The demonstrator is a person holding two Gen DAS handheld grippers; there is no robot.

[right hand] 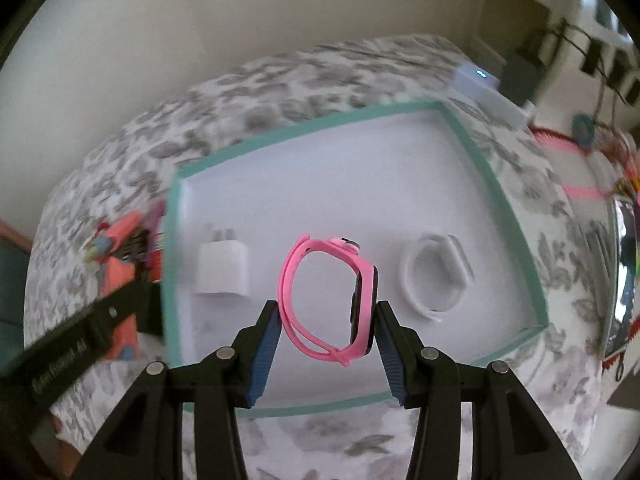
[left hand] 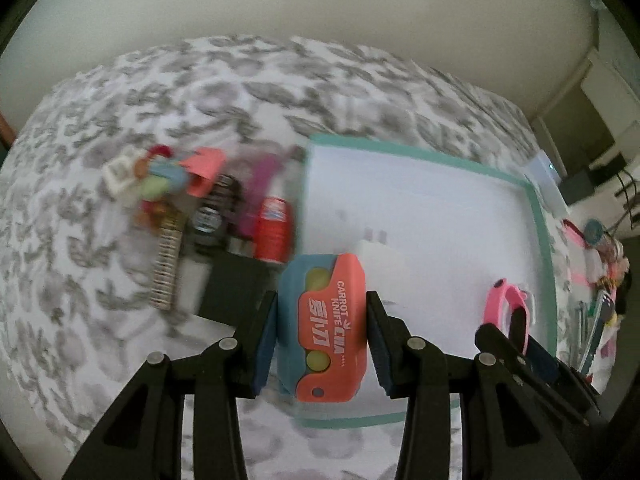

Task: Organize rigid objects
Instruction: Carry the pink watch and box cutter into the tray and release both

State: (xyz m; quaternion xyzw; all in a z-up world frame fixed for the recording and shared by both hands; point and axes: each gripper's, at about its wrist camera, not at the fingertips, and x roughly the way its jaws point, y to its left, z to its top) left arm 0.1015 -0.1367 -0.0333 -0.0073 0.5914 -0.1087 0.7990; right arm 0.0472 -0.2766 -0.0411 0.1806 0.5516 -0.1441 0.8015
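Left wrist view: the left gripper [left hand: 322,332] clamps the carrot knife toy [left hand: 325,326], long axis running near to far, above the near-left edge of the teal-rimmed tray [left hand: 541,216].

Right wrist view: the right gripper [right hand: 326,342] clamps the pink watch [right hand: 329,296] over mid-tray, between the white charger [right hand: 222,270] and white band [right hand: 436,276]; 2 loads need separate spots.

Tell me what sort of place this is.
Probably a bedroom at home: the leaf-print bedspread lies like bedding against a plain wall, a teal-rimmed tray rests on it with a white charger plug, and small toys are heaped beside it.
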